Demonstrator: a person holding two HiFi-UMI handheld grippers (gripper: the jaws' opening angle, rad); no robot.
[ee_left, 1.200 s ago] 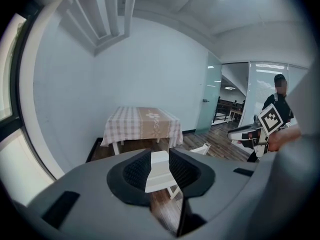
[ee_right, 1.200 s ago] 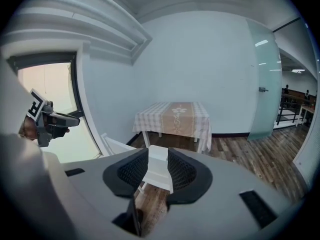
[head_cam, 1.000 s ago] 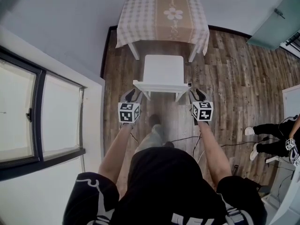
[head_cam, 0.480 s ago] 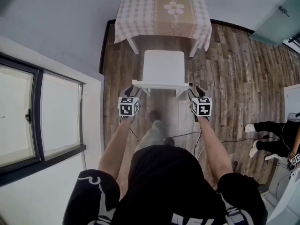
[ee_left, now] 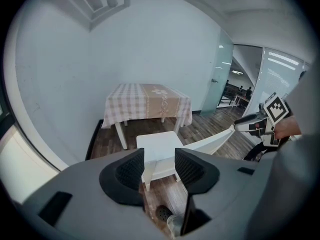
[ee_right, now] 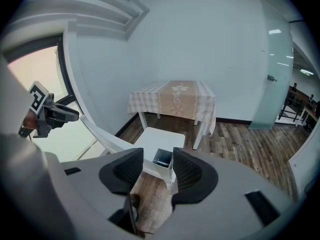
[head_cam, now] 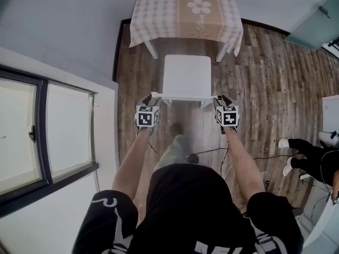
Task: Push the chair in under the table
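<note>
Where the chair [head_cam: 186,74] stands: on the wood floor [head_cam: 265,78], seat facing the cloth-covered surface [head_cam: 153,15], just short of its legs, not under.
Risk: uneven pushing would likely skew it into a leg; unclamped jaws could slip off the backrest.
Left hand-held gripper [head_cam: 151,100]: wide apart, just been opening; the backrest's left corner sits between the jaws, ungripped.
Right hand-held gripper [head_cam: 222,99]: the same at the right corner.

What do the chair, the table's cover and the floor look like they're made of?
Chair: probably painted wood or plastic; smooth, matte, uniformly white.
Table cover: fabric cloth; checked print, draped edges.
Floor: wood or wood-look laminate; brown grained planks.
</note>
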